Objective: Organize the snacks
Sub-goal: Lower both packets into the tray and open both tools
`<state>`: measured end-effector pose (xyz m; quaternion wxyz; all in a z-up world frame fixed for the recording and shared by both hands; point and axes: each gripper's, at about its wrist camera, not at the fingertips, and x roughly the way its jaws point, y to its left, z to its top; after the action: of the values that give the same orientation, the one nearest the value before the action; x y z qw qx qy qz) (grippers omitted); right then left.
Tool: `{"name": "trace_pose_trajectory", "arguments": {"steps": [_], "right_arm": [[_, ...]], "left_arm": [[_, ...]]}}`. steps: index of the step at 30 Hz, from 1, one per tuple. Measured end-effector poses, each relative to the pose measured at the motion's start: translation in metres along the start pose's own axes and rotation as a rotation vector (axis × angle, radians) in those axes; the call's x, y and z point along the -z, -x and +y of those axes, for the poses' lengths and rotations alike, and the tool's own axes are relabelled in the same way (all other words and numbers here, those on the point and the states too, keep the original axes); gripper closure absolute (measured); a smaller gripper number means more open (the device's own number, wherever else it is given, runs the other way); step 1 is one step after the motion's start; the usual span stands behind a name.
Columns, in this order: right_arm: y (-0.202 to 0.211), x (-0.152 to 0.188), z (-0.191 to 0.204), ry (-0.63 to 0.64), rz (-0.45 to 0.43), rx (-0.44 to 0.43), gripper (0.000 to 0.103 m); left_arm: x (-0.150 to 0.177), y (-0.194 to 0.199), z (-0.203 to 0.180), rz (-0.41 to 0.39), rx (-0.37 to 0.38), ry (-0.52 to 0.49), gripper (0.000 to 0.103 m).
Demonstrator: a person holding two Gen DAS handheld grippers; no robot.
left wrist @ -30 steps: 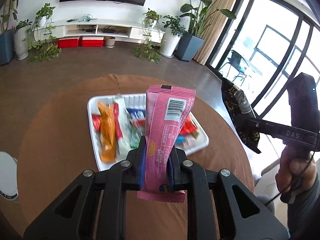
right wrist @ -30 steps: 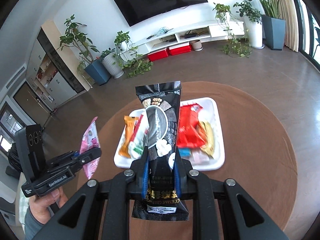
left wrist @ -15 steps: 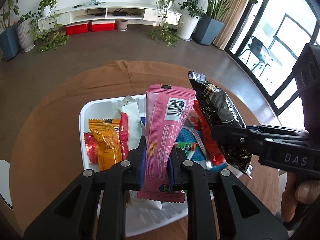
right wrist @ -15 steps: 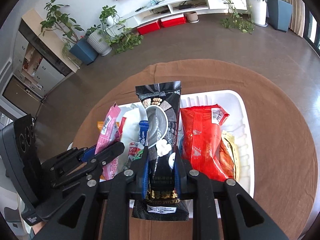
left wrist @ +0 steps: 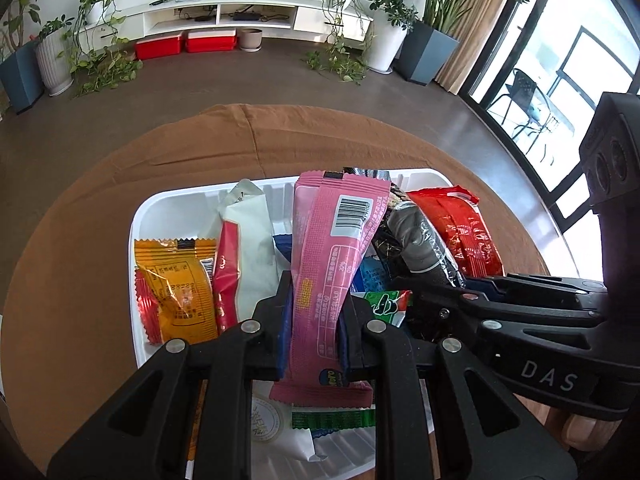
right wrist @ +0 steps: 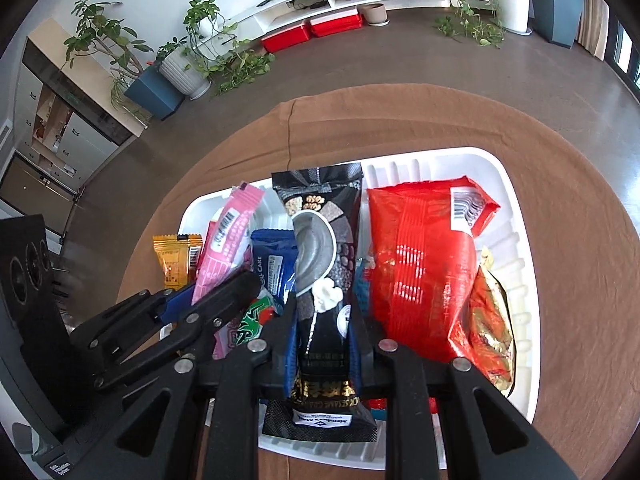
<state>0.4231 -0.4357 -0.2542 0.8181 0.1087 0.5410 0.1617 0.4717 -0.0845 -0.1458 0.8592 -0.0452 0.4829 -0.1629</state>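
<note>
Your left claw (left wrist: pixel 314 312) is clamped tight on a pink snack bar (left wrist: pixel 334 256), gripping it near its lower end so the bar stands up between the pads with its barcode toward the camera. Your right claw (right wrist: pixel 324 334) is clamped just as tight on a black snack packet (right wrist: pixel 322 264), which also stands upright in the grip. Both claws hang side by side over the white tray (right wrist: pixel 516 240), which sits near the middle of the round worktop (left wrist: pixel 80 240) with its brown cloth. In the tray, a yellow packet (left wrist: pixel 176 280) lies along the left side with a white-and-red packet (left wrist: pixel 240 248) just beside it. A large red bag (right wrist: pixel 420 264) lies toward the right side, and a gold-and-red packet (right wrist: pixel 490 320) sits between it and the tray's right wall. A blue packet (right wrist: pixel 274 264) and a green one (left wrist: pixel 386 304) lie under the two held snacks.
</note>
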Motion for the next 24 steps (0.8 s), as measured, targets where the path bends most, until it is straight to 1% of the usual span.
{"name": "trace_pose_trajectory", "arguments": {"steps": [10, 15, 17, 19, 22, 24], "right_arm": [[-0.004, 0.003, -0.002, 0.013, -0.01, -0.004, 0.081], [-0.005, 0.002, 0.001, 0.038, -0.003, 0.007, 0.08], [-0.004, 0.002, 0.007, 0.06, 0.006, 0.029, 0.08], [-0.002, 0.002, 0.007, 0.05, 0.014, 0.034, 0.078], [0.001, 0.002, 0.009, 0.044, 0.0, 0.035, 0.076], [0.004, 0.003, 0.009, 0.047, -0.009, 0.036, 0.075]], "left_arm": [[0.002, -0.013, 0.009, 0.0, -0.001, 0.013, 0.086], [0.006, -0.012, 0.01, 0.001, -0.004, 0.023, 0.086], [0.007, -0.009, 0.012, -0.004, 0.0, 0.035, 0.085], [0.008, -0.008, 0.015, -0.008, 0.005, 0.049, 0.084], [0.007, -0.005, 0.016, -0.012, -0.001, 0.059, 0.084], [0.008, -0.001, 0.017, -0.021, -0.005, 0.057, 0.081]]}}
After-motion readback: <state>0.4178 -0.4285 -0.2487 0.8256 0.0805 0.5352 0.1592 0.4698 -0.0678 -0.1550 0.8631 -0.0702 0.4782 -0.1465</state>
